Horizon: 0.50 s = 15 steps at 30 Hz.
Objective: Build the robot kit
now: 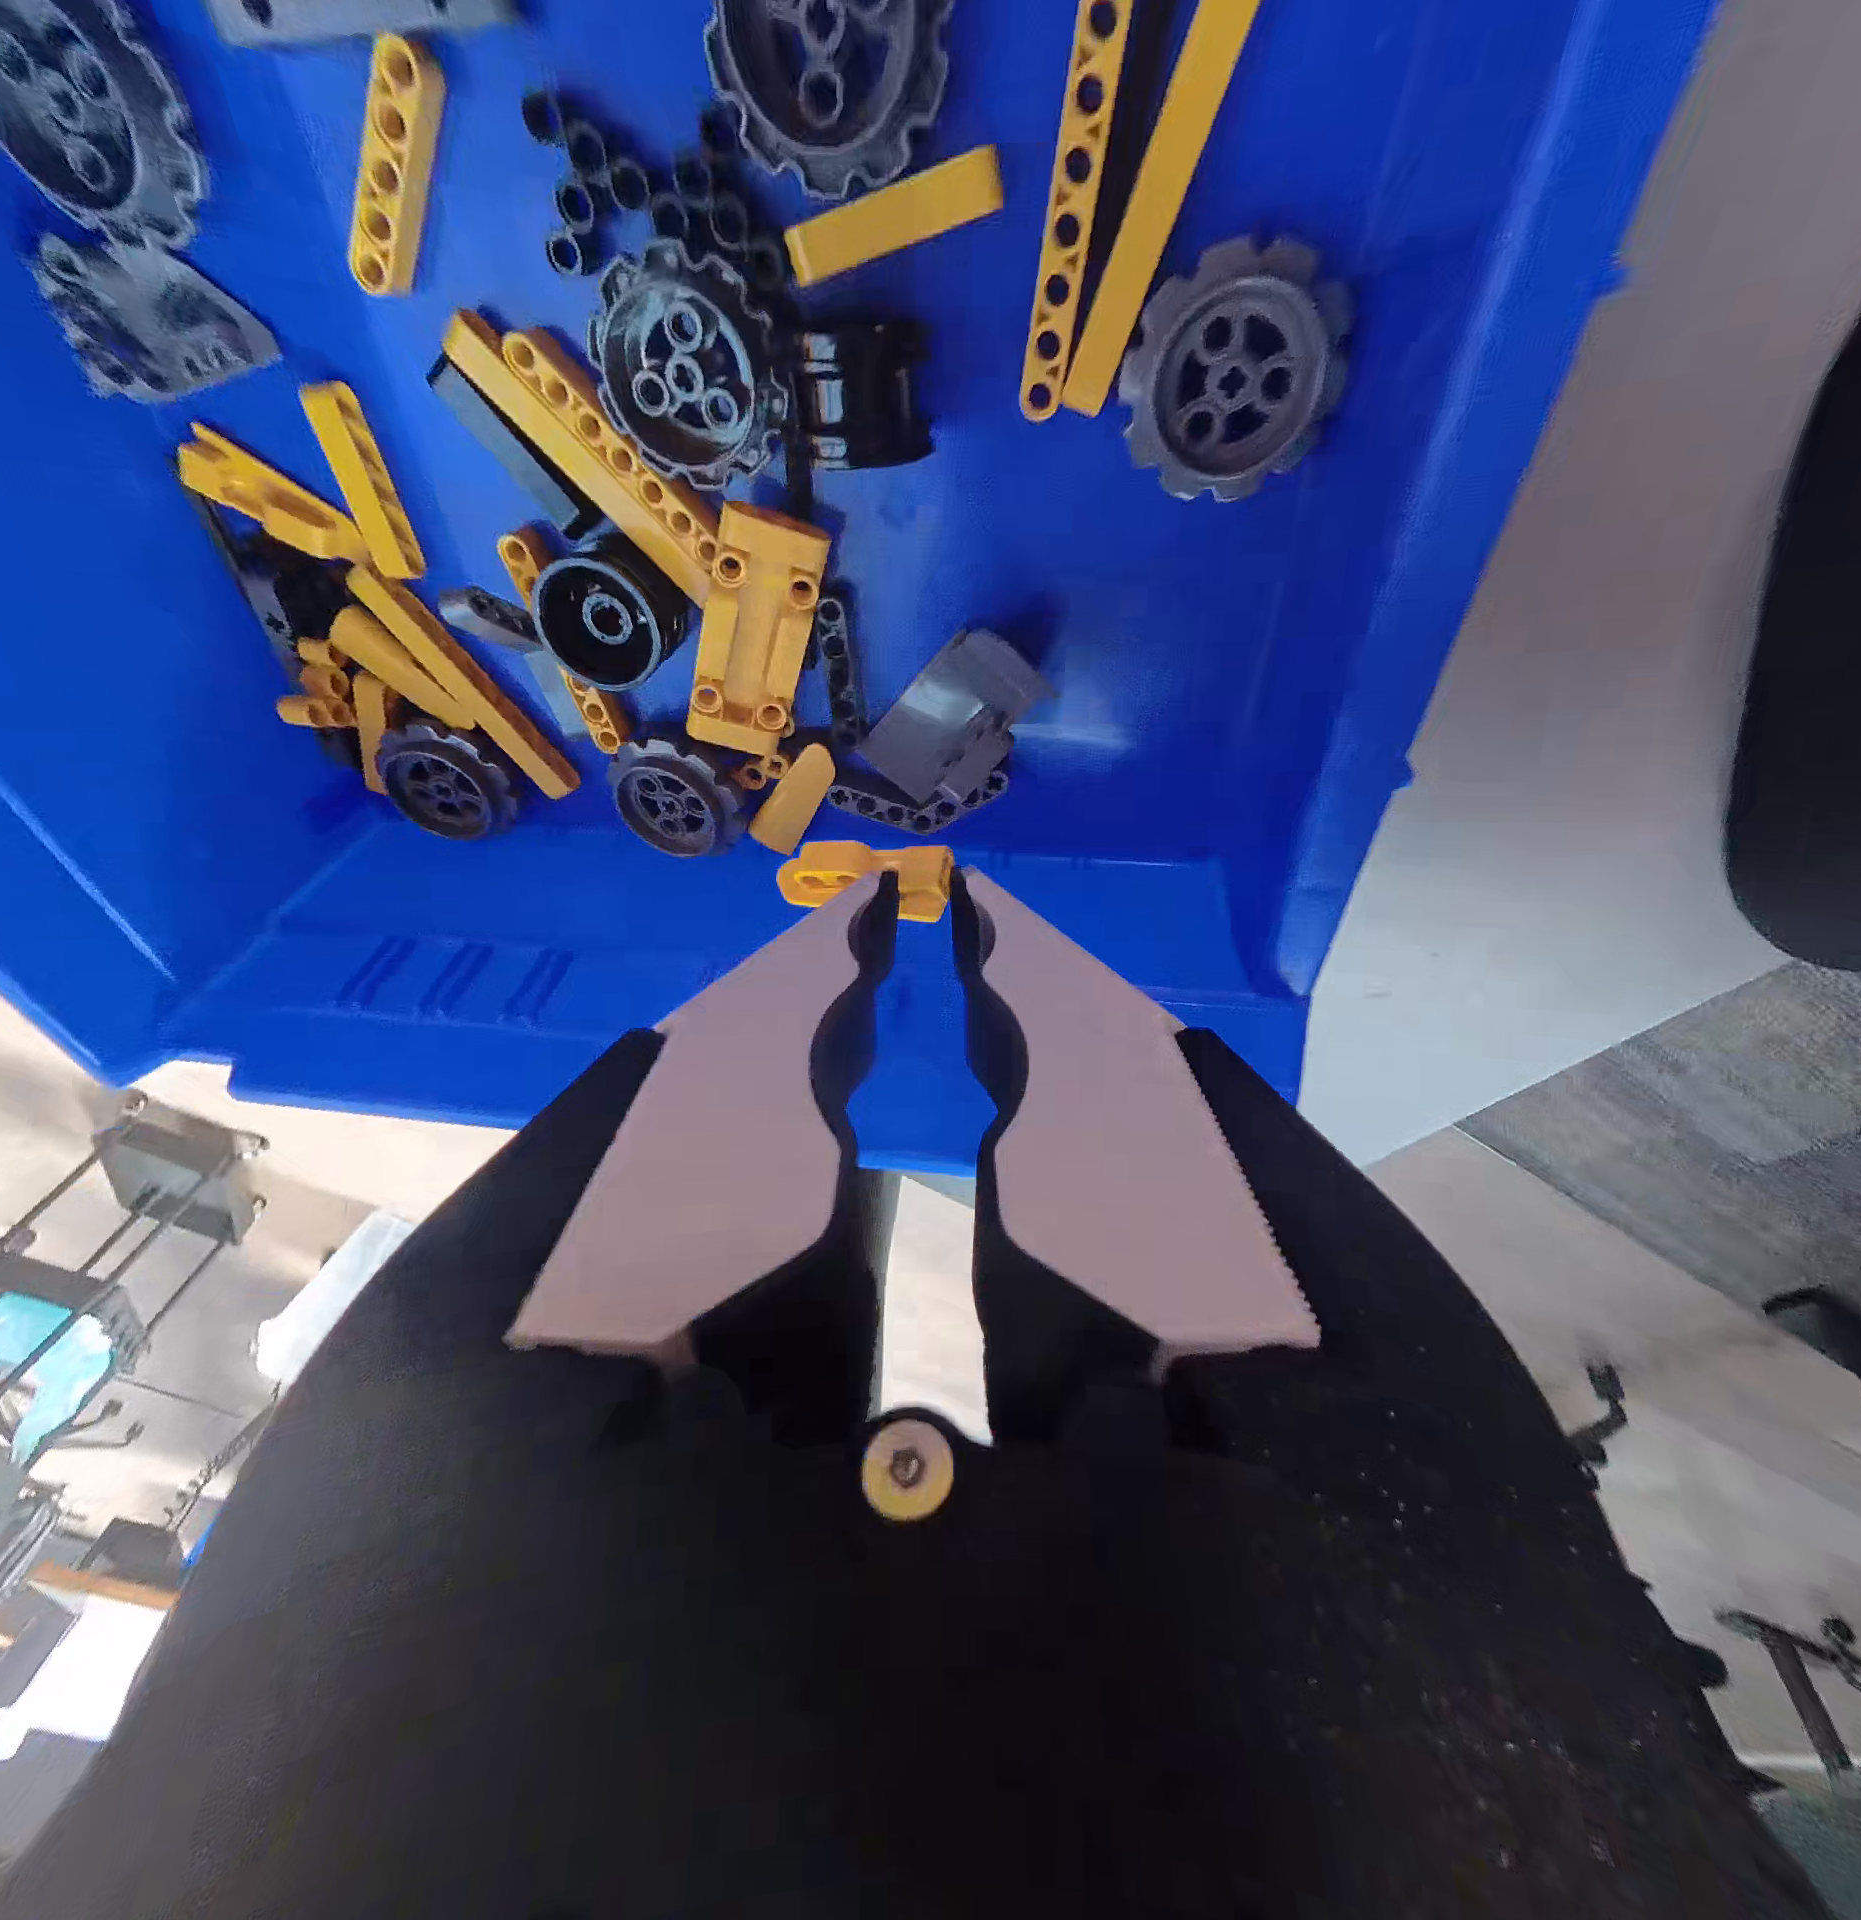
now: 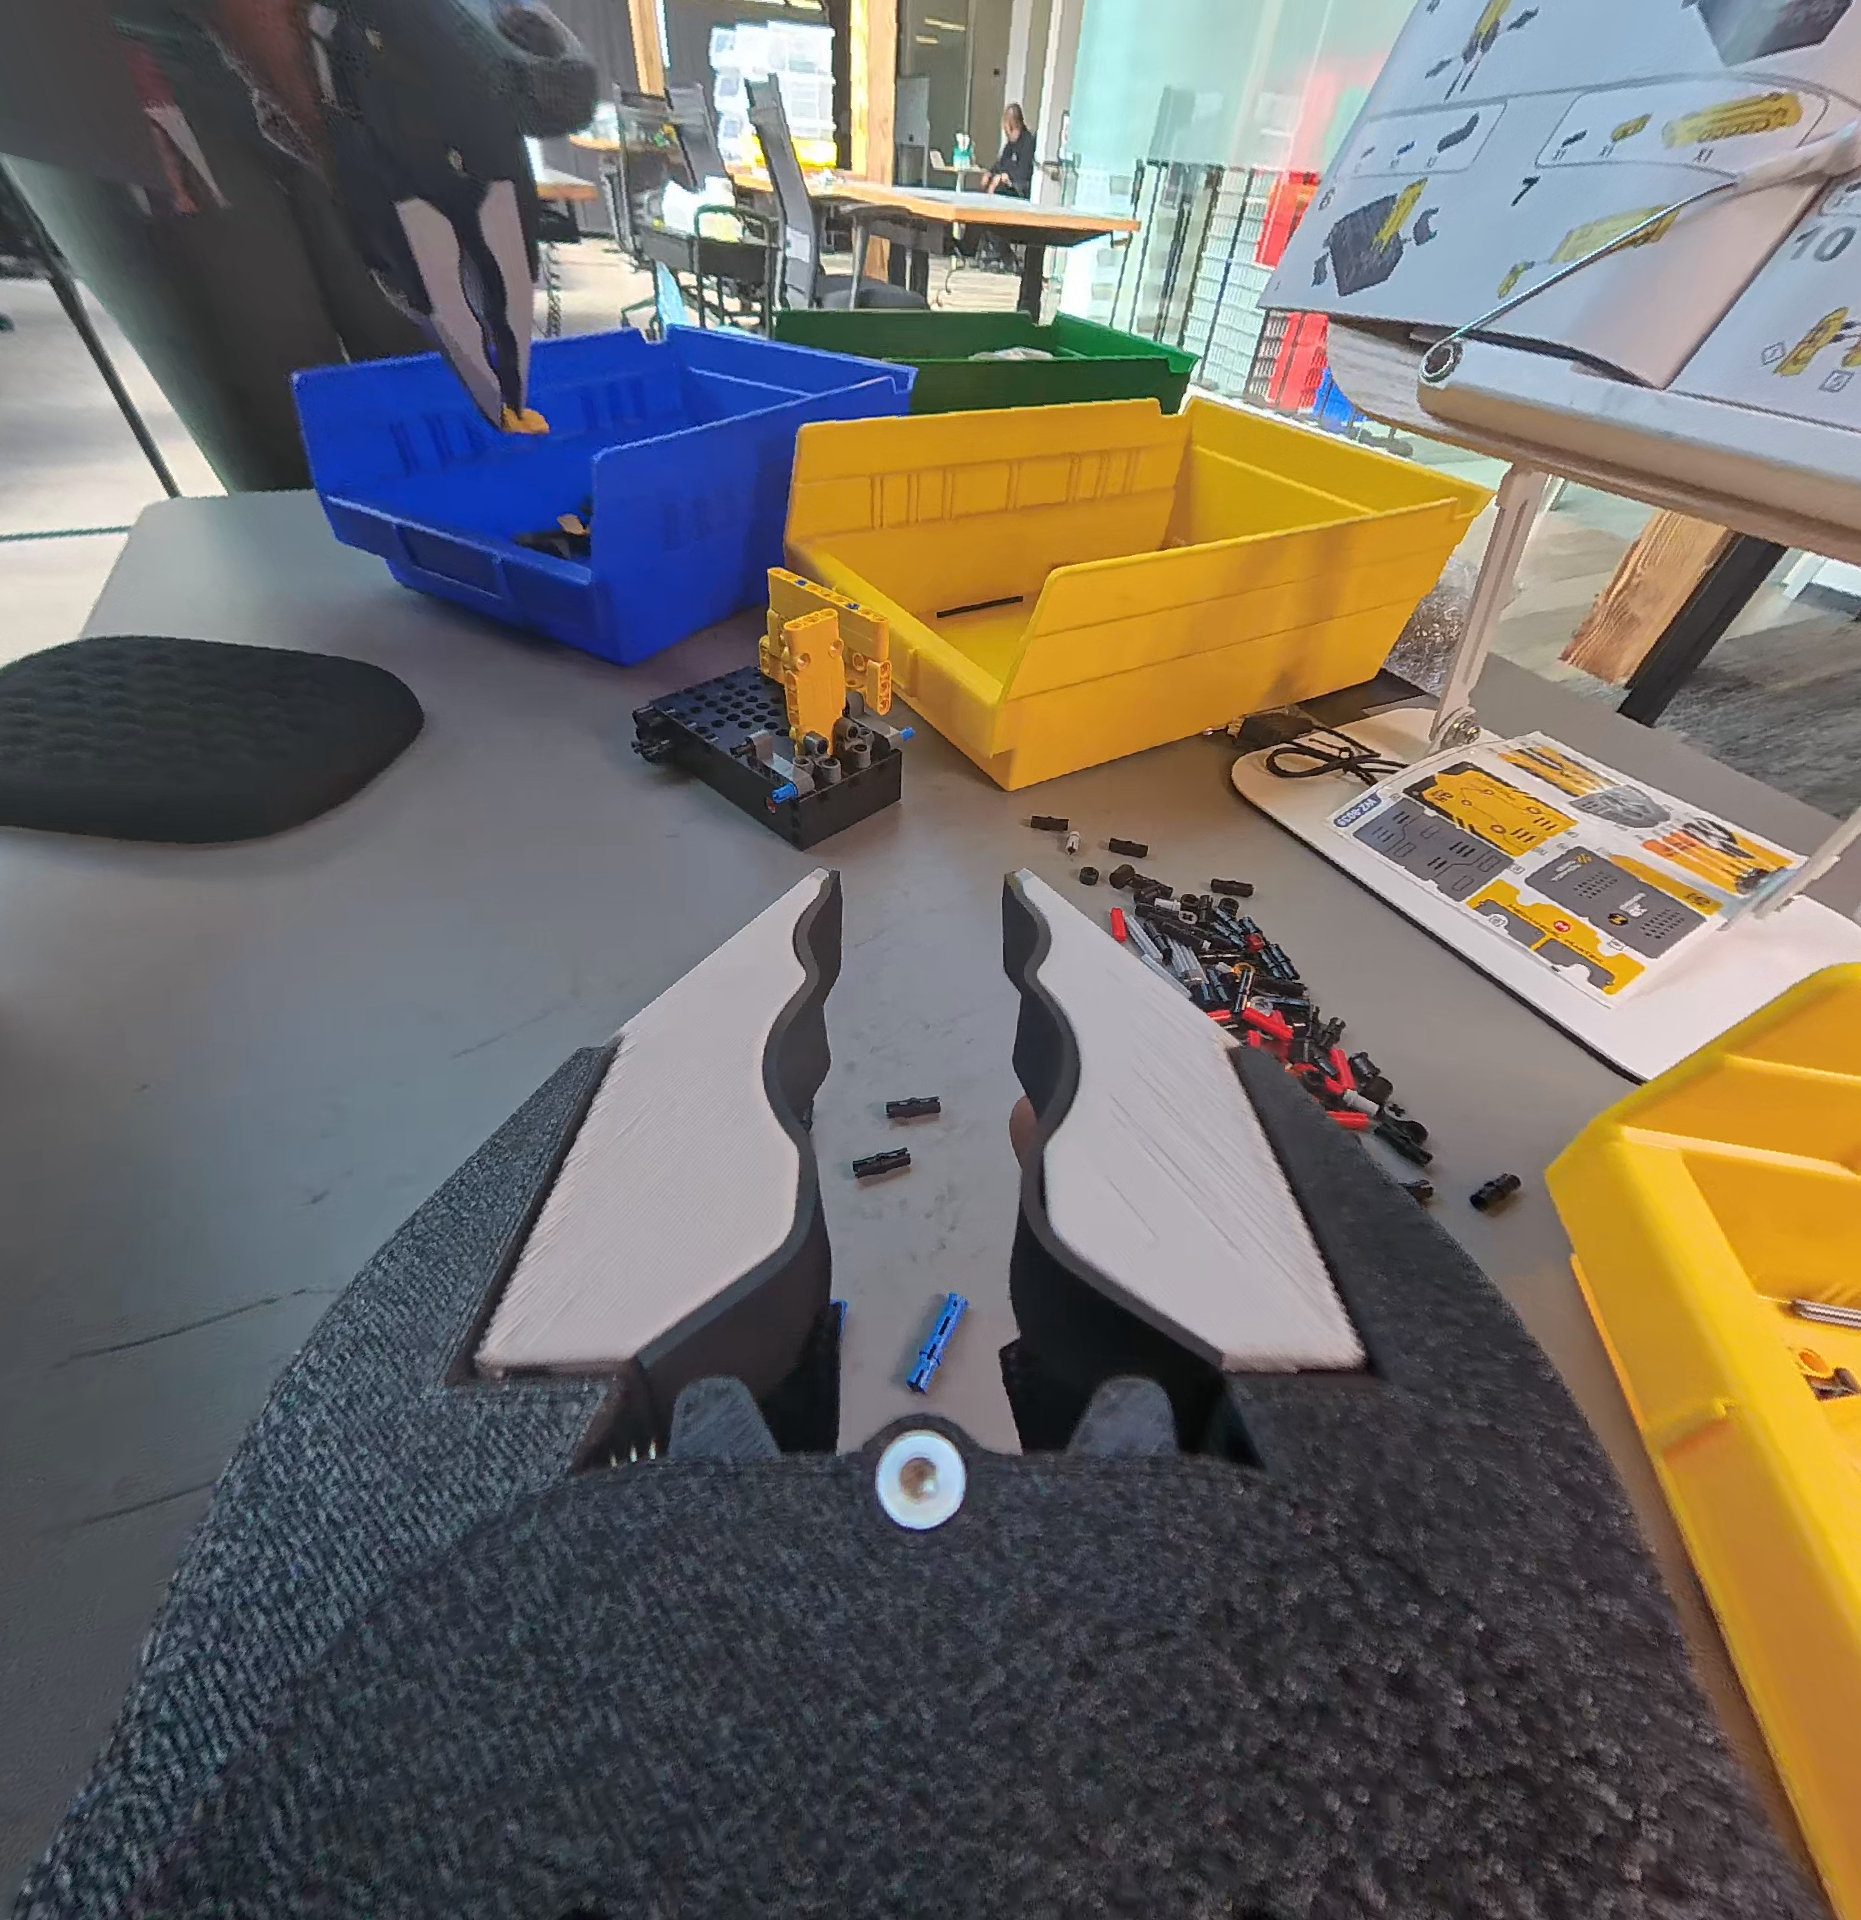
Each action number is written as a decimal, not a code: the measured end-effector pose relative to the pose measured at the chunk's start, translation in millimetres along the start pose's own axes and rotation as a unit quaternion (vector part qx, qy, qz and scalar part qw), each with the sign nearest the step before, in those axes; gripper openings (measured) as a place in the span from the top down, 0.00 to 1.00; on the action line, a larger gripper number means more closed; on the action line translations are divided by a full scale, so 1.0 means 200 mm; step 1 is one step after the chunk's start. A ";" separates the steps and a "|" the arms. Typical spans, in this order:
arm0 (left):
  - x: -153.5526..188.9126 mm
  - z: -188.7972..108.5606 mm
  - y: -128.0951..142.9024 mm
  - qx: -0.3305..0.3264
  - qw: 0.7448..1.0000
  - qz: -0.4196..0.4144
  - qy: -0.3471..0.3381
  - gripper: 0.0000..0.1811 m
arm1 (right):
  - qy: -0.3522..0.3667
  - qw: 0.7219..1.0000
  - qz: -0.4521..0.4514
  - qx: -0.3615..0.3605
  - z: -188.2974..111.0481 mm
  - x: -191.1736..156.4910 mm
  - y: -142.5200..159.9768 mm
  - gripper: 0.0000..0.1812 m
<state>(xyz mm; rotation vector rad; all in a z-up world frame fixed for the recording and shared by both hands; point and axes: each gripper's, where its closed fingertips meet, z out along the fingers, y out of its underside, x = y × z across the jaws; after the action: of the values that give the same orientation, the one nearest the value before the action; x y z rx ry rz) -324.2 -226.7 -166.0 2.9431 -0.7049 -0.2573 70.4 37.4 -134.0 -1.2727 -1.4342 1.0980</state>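
Note:
My left gripper [image 1: 920, 881] is shut on a small yellow connector piece [image 1: 866, 879] and holds it above the blue bin [image 1: 1165, 623], near the bin's wall. Several yellow beams, grey toothed wheels and black parts lie in that bin. The right wrist view shows the same gripper [image 2: 510, 410] with the yellow piece [image 2: 524, 420] over the blue bin [image 2: 677, 540]. My right gripper [image 2: 921, 883] is open and empty, low over the grey table [image 2: 282, 1039]. Two black pins [image 2: 913, 1108] and a blue pin [image 2: 936, 1340] lie between its fingers. A partly built black and yellow model [image 2: 791, 727] stands ahead of it.
An open yellow bin [image 2: 1113, 644] stands right of the blue one, a green bin [image 2: 1009, 364] behind. A pile of black and red pins [image 2: 1248, 987] lies right of my right gripper. A sticker sheet [image 2: 1549, 852], an instruction booklet on a stand [image 2: 1632, 208], another yellow bin [image 2: 1736, 1299] and a black pad [image 2: 178, 738] surround the area. My hands' fingertips stand some 50 centimetres from each other.

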 end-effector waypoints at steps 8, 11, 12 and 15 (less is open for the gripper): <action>0.12 -0.09 -0.06 0.073 0.997 0.011 -0.029 0.96 | -0.003 1.000 -0.010 0.006 0.00 -0.03 -0.03 0.84; 0.14 -0.17 -0.14 0.123 0.992 0.013 -0.032 0.96 | -0.003 1.000 -0.013 0.007 -0.01 -0.04 -0.03 0.84; 0.15 -0.21 -0.17 0.147 0.989 0.013 -0.031 0.96 | -0.002 1.000 -0.016 0.007 -0.02 -0.04 -0.03 0.84; 0.19 -0.31 -0.26 0.228 0.973 0.011 -0.017 0.96 | 0.000 1.000 -0.023 0.006 -0.02 -0.05 -0.03 0.84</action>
<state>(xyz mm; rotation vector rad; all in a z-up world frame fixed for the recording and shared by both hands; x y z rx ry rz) -257.1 -193.5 -117.6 3.3661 -0.9073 -0.1604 74.2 27.5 -127.7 -1.2264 -1.4476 1.0735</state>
